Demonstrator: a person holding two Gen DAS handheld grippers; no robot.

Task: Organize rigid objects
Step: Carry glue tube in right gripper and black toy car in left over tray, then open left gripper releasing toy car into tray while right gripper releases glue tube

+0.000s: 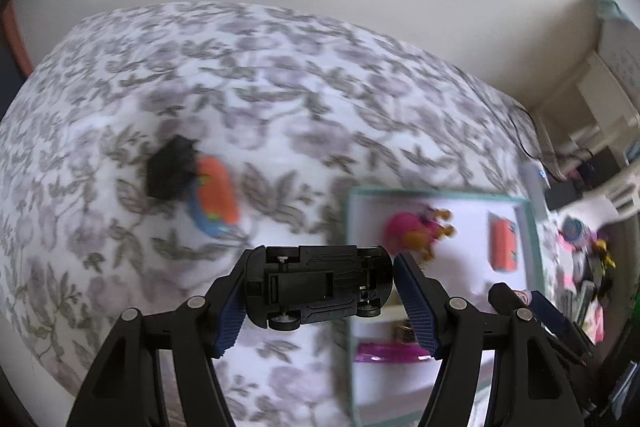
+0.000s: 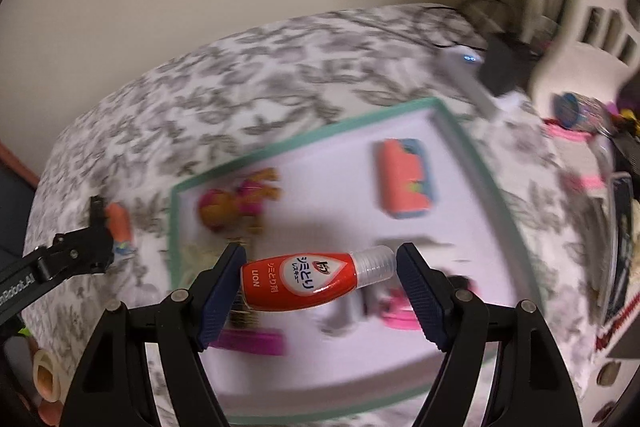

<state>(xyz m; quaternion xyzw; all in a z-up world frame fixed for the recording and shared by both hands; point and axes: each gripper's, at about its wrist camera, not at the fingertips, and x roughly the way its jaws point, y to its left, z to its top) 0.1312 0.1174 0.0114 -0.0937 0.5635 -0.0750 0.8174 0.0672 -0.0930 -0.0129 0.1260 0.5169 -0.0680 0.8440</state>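
My left gripper (image 1: 320, 289) is shut on a black toy car (image 1: 318, 287), held lengthwise with its underside toward the camera, above the floral bed cover. My right gripper (image 2: 320, 273) is shut on a small red bottle (image 2: 304, 279) with a clear cap, gripped end to end over the white tray (image 2: 472, 143) with a teal rim. In the tray lie a pink and orange toy figure (image 2: 236, 201), an orange and blue box (image 2: 404, 179) and pink pieces (image 2: 256, 341). The tray (image 1: 440, 194) shows at the right of the left wrist view.
On the bed cover left of the tray lie a black object (image 1: 170, 167) and an orange and blue item (image 1: 214, 197). A white device (image 2: 468, 71) with a cable, a white chair (image 2: 580, 23) and cluttered items (image 2: 580, 115) lie to the right. A wall stands behind.
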